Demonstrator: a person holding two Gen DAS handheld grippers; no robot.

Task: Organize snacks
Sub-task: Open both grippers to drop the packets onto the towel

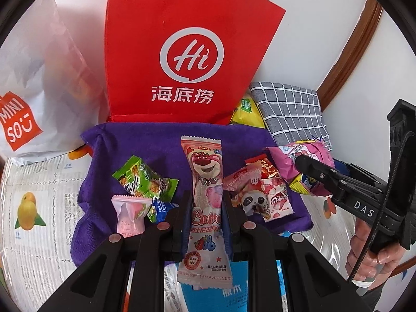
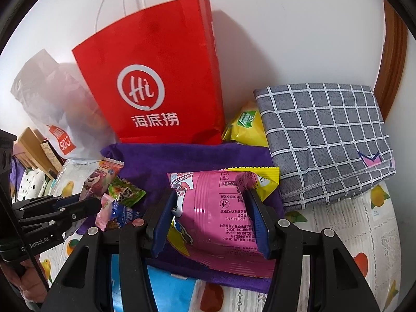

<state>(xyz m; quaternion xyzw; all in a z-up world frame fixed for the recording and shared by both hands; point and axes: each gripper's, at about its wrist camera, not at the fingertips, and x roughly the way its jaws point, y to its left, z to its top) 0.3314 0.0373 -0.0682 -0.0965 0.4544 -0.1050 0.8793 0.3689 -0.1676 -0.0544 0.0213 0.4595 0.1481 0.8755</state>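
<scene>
My left gripper (image 1: 205, 202) is shut on a long pink bear candy packet (image 1: 205, 182), held over the purple cloth (image 1: 145, 140); the gripper also shows in the right wrist view (image 2: 97, 202). My right gripper (image 2: 210, 197) is shut on a pink snack bag (image 2: 218, 215) with a yellow packet (image 2: 262, 179) behind it; this gripper shows in the left wrist view (image 1: 299, 161). Loose on the cloth lie a green packet (image 1: 145, 179), a pale pink sweet (image 1: 131, 215), a blue packet (image 1: 162, 208) and panda and strawberry packets (image 1: 260, 192).
A red paper bag (image 1: 182, 52) stands behind the cloth against the wall, a white Miniso bag (image 1: 39, 91) to its left. A grey checked cloth (image 2: 325, 135) and yellow chip bag (image 2: 247, 127) lie at the right. A fruit-print tablecloth (image 1: 33, 208) covers the table.
</scene>
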